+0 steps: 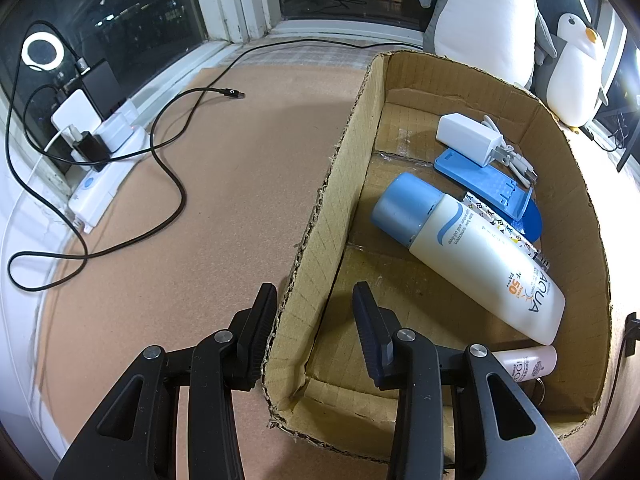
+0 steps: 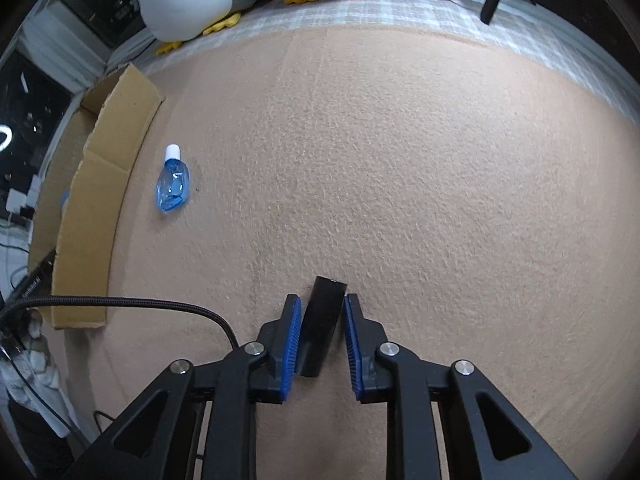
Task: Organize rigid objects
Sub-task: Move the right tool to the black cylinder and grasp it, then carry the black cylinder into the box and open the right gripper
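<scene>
The right tongs (image 2: 322, 328) point steeply down at the tan felt-like surface (image 2: 400, 160), and a small black block (image 2: 322, 328) lies between their blue ribbed pads (image 2: 294, 340). The block is dark, glossy and oblong with squared ends, tilted a little so that its far end leans to the right. The left pad meets its near lower corner and the right pad sits against its far upper edge; whether the tongs are truly pressing on it I cannot tell.

Off to the left on the same surface lies a little clear blue bottle (image 2: 173, 182) with a white cap, on its side just beside the outer wall of a cardboard box (image 2: 100, 200).

The left tongs (image 1: 316, 332) straddle the near left wall of that cardboard box (image 1: 320, 240), one finger outside and one inside, with a clear gap either side of the wall, so they stand apart and hold nothing. Inside the box lie a white sunscreen bottle (image 1: 480, 264) with a pale blue cap, a blue plastic stand (image 1: 492, 188), a white charger (image 1: 466, 136) with its cable, a patterned stick-shaped item partly hidden under the bottle, and a pale pink tube (image 1: 524, 360) at the near end. Two plush penguins (image 1: 480, 8) sit behind the box, and a black cable (image 1: 172, 184) trails across the surface to a power strip (image 1: 104, 184) by the window.
</scene>
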### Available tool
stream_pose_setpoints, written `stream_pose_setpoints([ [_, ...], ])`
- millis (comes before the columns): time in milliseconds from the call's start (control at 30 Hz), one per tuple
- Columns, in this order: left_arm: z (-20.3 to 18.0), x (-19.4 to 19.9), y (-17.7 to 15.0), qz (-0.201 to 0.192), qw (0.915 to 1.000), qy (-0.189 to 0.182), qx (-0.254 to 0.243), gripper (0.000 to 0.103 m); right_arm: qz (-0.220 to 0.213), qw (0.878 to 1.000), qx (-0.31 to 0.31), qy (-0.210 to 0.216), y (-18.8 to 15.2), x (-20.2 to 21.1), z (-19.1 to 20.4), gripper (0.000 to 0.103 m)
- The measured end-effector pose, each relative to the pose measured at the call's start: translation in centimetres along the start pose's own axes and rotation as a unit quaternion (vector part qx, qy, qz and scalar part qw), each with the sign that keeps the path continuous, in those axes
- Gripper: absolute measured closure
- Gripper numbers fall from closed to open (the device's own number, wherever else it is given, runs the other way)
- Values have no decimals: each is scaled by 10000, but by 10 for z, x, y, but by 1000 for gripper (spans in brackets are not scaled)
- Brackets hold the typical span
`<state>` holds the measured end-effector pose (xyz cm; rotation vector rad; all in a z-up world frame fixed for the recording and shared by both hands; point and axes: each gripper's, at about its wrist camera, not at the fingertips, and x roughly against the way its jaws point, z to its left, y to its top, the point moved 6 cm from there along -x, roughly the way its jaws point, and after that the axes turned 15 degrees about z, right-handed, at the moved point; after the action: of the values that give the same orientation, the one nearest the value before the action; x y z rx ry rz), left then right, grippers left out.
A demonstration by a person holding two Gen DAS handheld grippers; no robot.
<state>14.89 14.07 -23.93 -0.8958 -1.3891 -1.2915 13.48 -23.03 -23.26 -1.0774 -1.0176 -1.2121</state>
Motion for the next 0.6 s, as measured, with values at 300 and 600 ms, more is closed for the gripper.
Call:
stream_pose_setpoints([
  [300, 0, 0, 0, 1, 10000, 8, 1, 65, -127, 9981, 453, -400, -3, 0, 13, 88],
  [600, 1, 0, -2, 1, 10000, 32, 30, 65, -454, 9970, 545, -306, -2, 12, 18, 88],
])
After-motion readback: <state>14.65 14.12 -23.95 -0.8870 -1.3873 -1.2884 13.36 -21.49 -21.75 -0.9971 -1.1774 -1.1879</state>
